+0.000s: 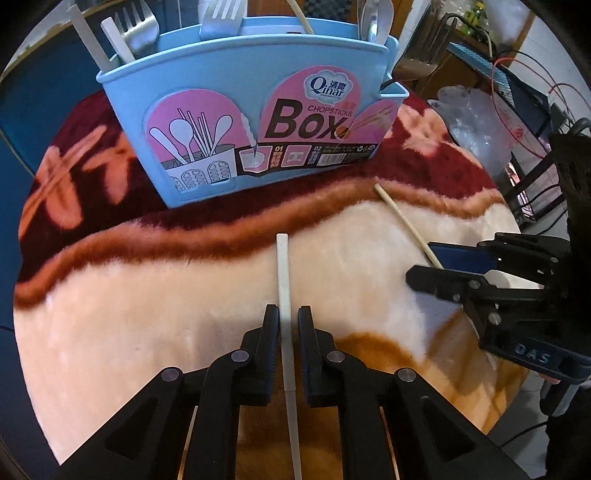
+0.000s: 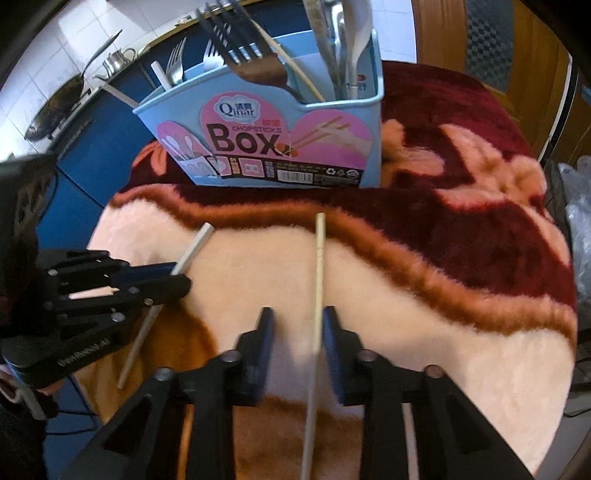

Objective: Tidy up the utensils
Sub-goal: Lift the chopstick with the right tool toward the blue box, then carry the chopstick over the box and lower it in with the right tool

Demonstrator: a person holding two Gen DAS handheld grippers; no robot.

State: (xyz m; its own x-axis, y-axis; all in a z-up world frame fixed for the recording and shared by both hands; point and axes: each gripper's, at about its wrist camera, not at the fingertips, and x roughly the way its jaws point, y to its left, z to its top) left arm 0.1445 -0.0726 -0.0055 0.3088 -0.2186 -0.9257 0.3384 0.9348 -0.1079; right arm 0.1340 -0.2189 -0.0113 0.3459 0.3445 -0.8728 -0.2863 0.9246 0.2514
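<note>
A blue box [image 1: 258, 122] is stood at the far side of a plush blanket [image 1: 147, 295], and most of the utensils are already sorted into it: forks [image 1: 136, 29], white sticks [image 1: 118, 40], a thin stick and spoons [image 1: 373, 18] are seen rising from its compartments. Two chopsticks are left on the blanket in front of it.

The white chopstick [image 1: 283, 280] is clamped by the left gripper [image 1: 288, 325]; its jaws are nearly closed, and the pads are pressed against the stick on both sides. The stick is pointed toward the box, well short of it.

The bamboo chopstick [image 2: 318, 280] is straddled by the right gripper [image 2: 297, 332], but it is not yet gripped: the jaws are partly open, the right pad is touching or just beside the stick, and a clear gap is left at the left pad.

By this reading, the task is close to finished; only these two sticks remain to be lifted and dropped into the box.
</note>
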